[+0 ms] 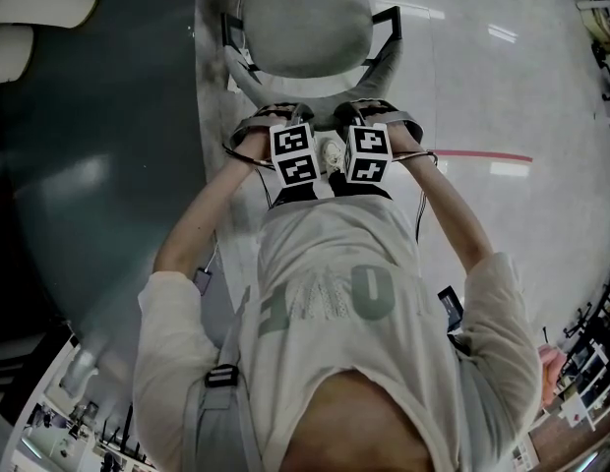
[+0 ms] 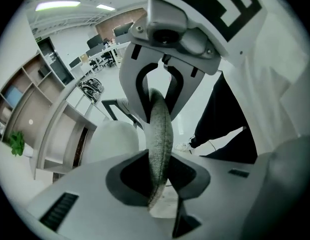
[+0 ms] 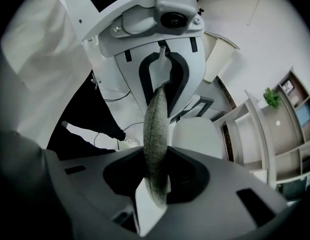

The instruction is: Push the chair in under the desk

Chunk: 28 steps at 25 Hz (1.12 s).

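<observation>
A grey office chair stands in front of me, its seat (image 1: pixel 305 28) at the top of the head view. The thin fabric top edge of its backrest (image 2: pixel 159 134) runs upright between my left gripper's (image 2: pixel 159 178) jaws, and the pads press on it from both sides. My right gripper (image 3: pixel 156 176) is clamped on the same backrest edge (image 3: pixel 156 129), just beside the left one. In the head view both marker cubes, left (image 1: pixel 294 154) and right (image 1: pixel 367 152), sit side by side at the backrest. A dark grey desk top (image 1: pixel 98 165) lies to the chair's left.
White shelving (image 2: pixel 65 129) stands beyond the chair seat (image 2: pixel 107 139). A red line (image 1: pixel 487 155) crosses the pale floor to the right. The chair's black armrest (image 1: pixel 389 18) juts out on the right. My own dark trouser leg and shoe (image 3: pixel 125 141) are close behind the backrest.
</observation>
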Tool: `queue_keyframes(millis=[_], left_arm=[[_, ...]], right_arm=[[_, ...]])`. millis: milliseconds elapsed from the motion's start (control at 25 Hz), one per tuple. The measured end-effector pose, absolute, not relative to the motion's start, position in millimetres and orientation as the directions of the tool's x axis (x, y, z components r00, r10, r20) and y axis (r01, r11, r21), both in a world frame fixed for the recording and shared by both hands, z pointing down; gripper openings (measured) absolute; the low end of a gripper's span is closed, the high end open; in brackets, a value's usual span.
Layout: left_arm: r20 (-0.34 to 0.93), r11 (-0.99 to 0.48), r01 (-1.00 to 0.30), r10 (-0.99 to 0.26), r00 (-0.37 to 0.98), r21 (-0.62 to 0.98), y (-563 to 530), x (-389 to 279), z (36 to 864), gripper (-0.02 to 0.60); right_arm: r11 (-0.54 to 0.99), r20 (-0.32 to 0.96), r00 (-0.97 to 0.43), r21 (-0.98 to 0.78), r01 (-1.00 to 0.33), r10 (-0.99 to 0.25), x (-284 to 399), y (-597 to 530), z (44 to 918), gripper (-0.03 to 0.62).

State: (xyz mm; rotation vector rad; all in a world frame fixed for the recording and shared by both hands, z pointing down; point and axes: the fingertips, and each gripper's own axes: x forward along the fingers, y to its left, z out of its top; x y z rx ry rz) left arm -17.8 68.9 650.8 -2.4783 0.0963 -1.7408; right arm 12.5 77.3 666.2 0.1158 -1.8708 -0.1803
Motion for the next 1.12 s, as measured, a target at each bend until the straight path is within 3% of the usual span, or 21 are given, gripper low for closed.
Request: queue_keyframes(millis=[280, 440, 1120], left_arm=[[0.941, -0.995, -0.003, -0.091, 0.326, -0.096, 66.6, -20.2, 656.4, 0.098], [0.942, -0.997, 0.006, -0.068, 0.328, -0.074, 65.4, -16.9, 657.2, 0.098], [0.946, -0.993, -0.063, -0.114, 0.305, -0.099, 2.2, -29.1, 662.0, 0.124]], right_arm=[[0.989, 0.934, -0.324, 0.145, -0.041, -0.151, 9.1, 72.3, 671.7, 0.106], [0.979, 0.918, -0.342, 0.203, -0.032, -0.201, 12.2, 70.7, 672.7, 0.104], [0.978, 0.902, -0.378, 0.193, -0.077, -0.208, 2.9, 13.4, 675.2, 0.101]])
